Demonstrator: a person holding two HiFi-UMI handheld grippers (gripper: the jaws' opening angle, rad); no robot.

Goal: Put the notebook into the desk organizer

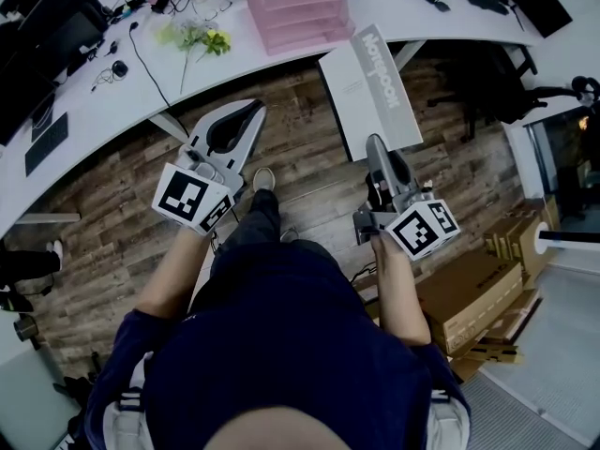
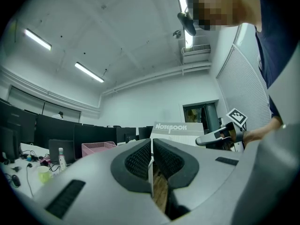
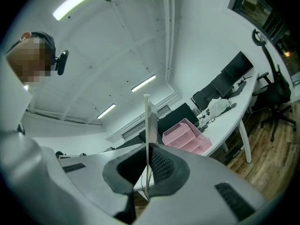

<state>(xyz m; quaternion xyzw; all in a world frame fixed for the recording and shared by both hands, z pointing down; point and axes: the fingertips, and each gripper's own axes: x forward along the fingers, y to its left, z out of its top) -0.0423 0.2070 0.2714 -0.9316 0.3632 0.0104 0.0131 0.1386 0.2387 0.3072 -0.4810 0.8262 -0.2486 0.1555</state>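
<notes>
Navy T-shirt [image 1: 281,345], grey left gripper [image 1: 254,111], right gripper [image 1: 374,142], square-marker cubes [image 1: 192,198]

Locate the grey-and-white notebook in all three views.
Head view: grey-and-white notebook upper centre-right, clamped at the right gripper's tip.
Left gripper view: notebook centre, face-on, title showing.
Right gripper view: notebook centre, edge-on, a thin upright strip between the jaws.
Shared landmark: pink tiered desk organizer.

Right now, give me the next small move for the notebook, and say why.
Probably carry the notebook forward and a little left toward the pink desk organizer. The right gripper has its fingers shut on the notebook's edge, and it hangs mostly over the wooden floor, short of the white desk where the organizer stands.
</notes>
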